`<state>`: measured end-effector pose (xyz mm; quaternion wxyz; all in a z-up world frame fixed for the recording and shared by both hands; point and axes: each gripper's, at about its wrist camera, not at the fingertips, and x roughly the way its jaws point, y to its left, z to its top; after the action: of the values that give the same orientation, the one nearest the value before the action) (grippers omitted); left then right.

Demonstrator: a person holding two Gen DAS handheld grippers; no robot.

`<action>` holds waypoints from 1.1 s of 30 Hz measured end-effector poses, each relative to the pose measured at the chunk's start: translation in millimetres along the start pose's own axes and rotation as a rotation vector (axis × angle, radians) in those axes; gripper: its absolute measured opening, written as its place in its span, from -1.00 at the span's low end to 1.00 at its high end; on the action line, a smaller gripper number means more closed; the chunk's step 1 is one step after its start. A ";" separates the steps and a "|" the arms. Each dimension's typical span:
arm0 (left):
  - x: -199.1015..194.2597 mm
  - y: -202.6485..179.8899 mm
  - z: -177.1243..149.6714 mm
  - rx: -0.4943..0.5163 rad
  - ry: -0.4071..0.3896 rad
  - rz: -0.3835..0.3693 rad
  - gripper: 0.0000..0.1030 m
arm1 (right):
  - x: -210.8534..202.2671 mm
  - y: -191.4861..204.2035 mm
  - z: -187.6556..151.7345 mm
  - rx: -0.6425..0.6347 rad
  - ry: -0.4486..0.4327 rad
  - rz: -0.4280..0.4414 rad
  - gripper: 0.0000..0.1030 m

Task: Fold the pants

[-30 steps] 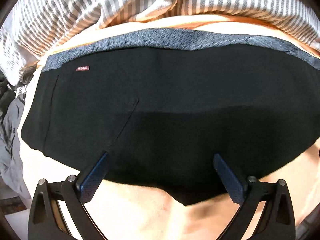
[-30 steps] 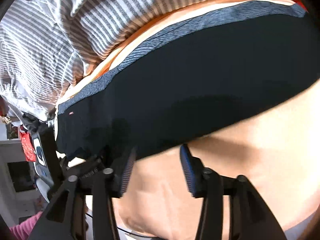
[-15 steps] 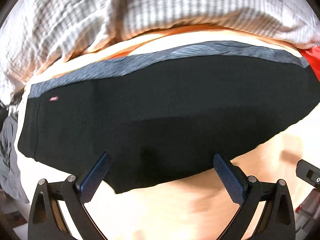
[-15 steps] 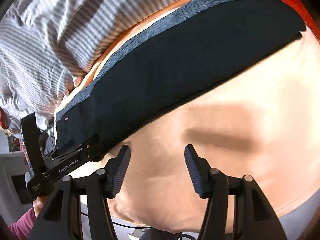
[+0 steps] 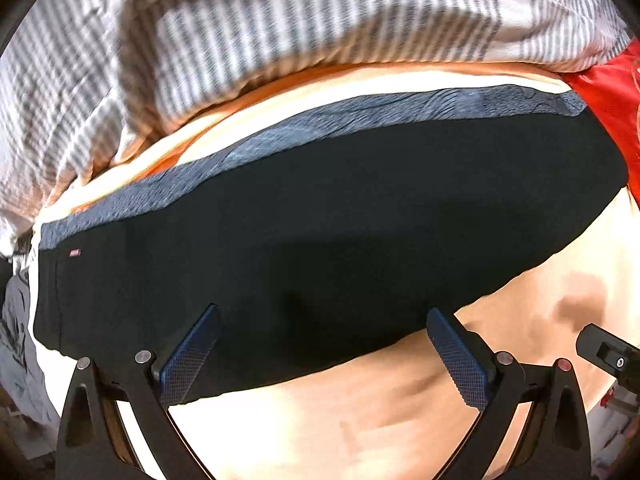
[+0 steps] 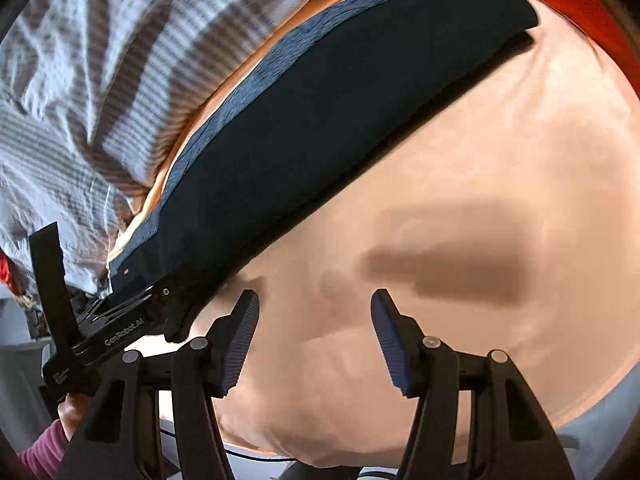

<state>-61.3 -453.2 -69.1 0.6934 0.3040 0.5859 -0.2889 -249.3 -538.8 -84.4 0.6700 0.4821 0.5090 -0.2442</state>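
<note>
We see the black pants (image 5: 328,240) lying folded into a long flat band on the peach bed sheet (image 5: 360,432), their grey waistband (image 5: 360,114) running along the far edge toward twelve o'clock, just below the striped duvet (image 5: 280,40). In the left wrist view the left claw (image 5: 320,354) stands wide open and empty over the near hem of the pants, its two blue pads at about seven and five o'clock; a second ago that hem drooped in a point between the pads, and now it runs as one smooth edge (the garment also sits lower and further right in this view, with a red cloth (image 5: 604,96) showing at two o'clock). In the right wrist view the right claw (image 6: 314,336) is likewise open and holds nothing, hovering over bare sheet with its shadow ahead of it. A second ago its pads stood right at the pants' near edge; now the pants (image 6: 328,120) stretch well clear of it, from nine o'clock up to one o'clock, and more sheet fills the view. The left claw (image 6: 176,320) shows there at eight o'clock, at the near left end of the pants; whether it touches the cloth we cannot tell.
</note>
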 end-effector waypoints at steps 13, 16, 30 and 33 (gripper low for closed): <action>-28.5 -68.2 15.7 0.076 -0.016 0.001 1.00 | -26.9 -39.8 32.5 0.055 -0.074 0.030 0.21; -26.5 -74.6 21.0 0.073 -0.012 0.003 1.00 | -38.2 -46.0 54.9 0.048 -0.136 0.035 0.20; -15.2 -95.3 30.0 0.075 0.009 0.028 1.00 | -56.8 -111.7 143.2 0.158 -0.252 -0.051 -0.35; -18.9 -101.8 34.8 0.066 0.005 0.032 1.00 | -69.0 -109.2 140.8 0.147 -0.280 -0.008 -0.35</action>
<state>-118.9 -544.8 -54.5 0.6860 0.3367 0.5729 -0.2962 -300.8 -721.5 -62.1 0.6963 0.4890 0.3935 -0.3481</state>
